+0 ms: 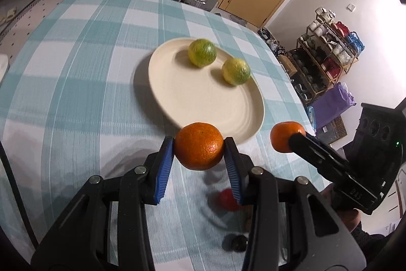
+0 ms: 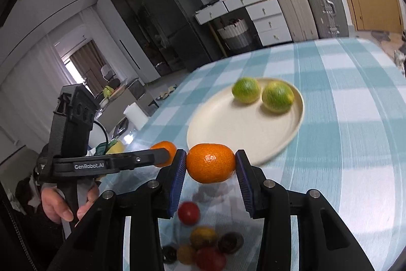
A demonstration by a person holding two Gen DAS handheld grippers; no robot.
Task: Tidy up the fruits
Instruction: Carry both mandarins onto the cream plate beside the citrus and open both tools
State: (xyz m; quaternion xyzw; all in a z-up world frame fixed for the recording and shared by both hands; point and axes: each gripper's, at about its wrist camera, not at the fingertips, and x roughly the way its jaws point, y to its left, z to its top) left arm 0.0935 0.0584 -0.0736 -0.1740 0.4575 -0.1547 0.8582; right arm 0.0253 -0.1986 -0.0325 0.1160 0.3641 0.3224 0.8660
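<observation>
Above the checked tablecloth (image 1: 83, 83), both grippers were up off the surface, each w/ fruit. Left gripper (image 1: 199, 151) had its blue pads (image 1: 165, 169) clamped on a large orange (image 1: 199, 149). Right gripper (image 2: 211, 164) was likewise clamped on a smaller orange (image 2: 211, 163). Both oranges hung just short of the near rim of the cream plate (image 1: 203, 98), approx. side by side. Two green-yellow citrus (image 1: 202, 52) sat on the plate's far part, close together. Small red, yellow & dark fruits (image 2: 189, 212) lay on the cloth below the grippers, blurred.
</observation>
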